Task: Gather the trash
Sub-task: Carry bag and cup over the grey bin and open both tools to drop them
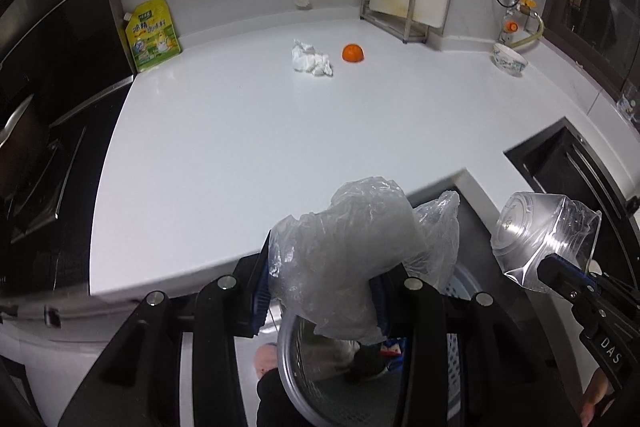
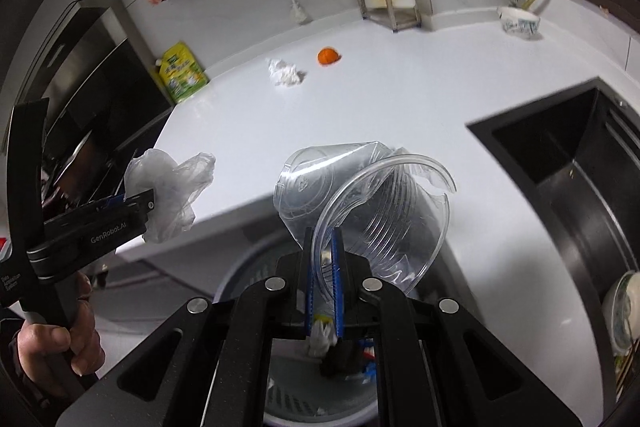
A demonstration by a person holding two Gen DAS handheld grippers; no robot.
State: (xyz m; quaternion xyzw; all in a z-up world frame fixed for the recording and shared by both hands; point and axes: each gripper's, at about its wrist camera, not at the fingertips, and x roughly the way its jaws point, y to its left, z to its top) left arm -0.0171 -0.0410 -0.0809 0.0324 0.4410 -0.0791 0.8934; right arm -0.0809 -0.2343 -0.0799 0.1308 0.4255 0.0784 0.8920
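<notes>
My left gripper [image 1: 320, 291] is shut on a crumpled clear plastic bag [image 1: 352, 251], seen from the side as the bag [image 2: 168, 191] in the right wrist view. My right gripper [image 2: 323, 239] is shut on the rim of a crushed clear plastic cup [image 2: 384, 211], which shows at the right as the cup [image 1: 536, 231]. Both hang just off the white counter's front edge, above a grey slotted trash bin [image 2: 236, 275] with scraps inside. Far back on the counter lie a crumpled white tissue [image 1: 311, 58] and an orange piece of fruit [image 1: 353, 53].
A yellow pouch [image 1: 154, 35] leans on the back wall at the left beside the black stove [image 1: 40, 147]. A metal rack [image 1: 394, 7] and a patterned bowl [image 1: 510, 61] stand at the back right. A dark sink [image 2: 560, 163] lies to the right. A hand [image 2: 60, 343] holds the left gripper's handle.
</notes>
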